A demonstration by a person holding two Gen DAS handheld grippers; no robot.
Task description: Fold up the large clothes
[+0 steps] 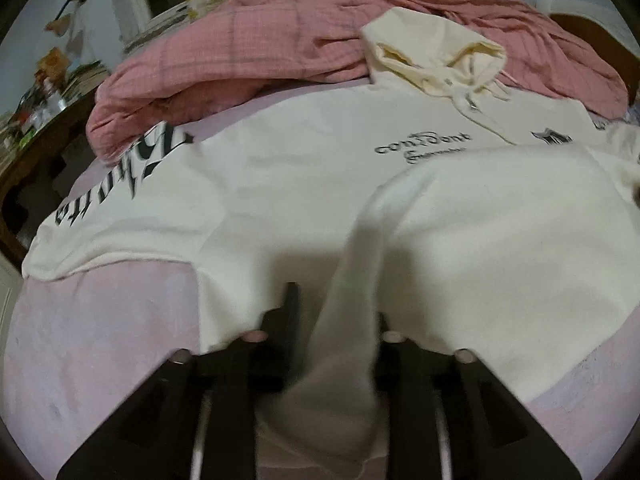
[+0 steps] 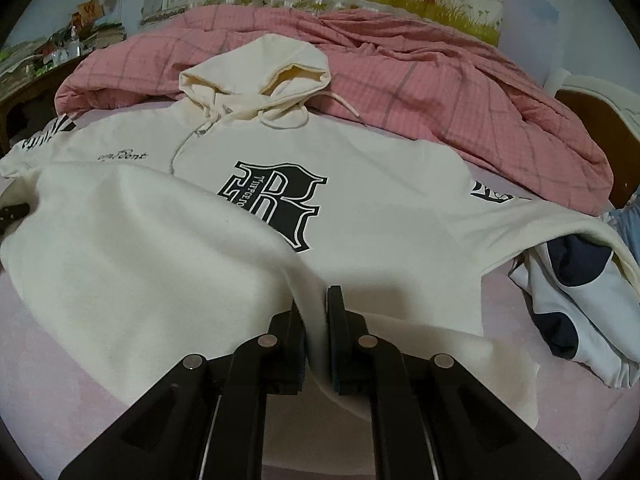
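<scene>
A: Hoodie (image 2: 380,216) spread face-up on lilac bed sheet (image 2: 60,360), hem lifted. Soft, thick fleece; likely heavy, floppy. Best pinched at hem corners.

B: Left gripper (image 1: 332,320) clamped on hem fabric; right gripper (image 2: 316,312) nearly closed on hem too.

A: Big R print (image 2: 276,204) plain only from right; sleeve lettering (image 1: 132,168) clearer from left.

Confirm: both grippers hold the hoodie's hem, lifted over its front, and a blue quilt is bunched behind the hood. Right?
Not quite: the quilt is pink, as the right wrist view shows. The left gripper and right gripper do hold the hem of the hoodie, lifted over its front.
</scene>
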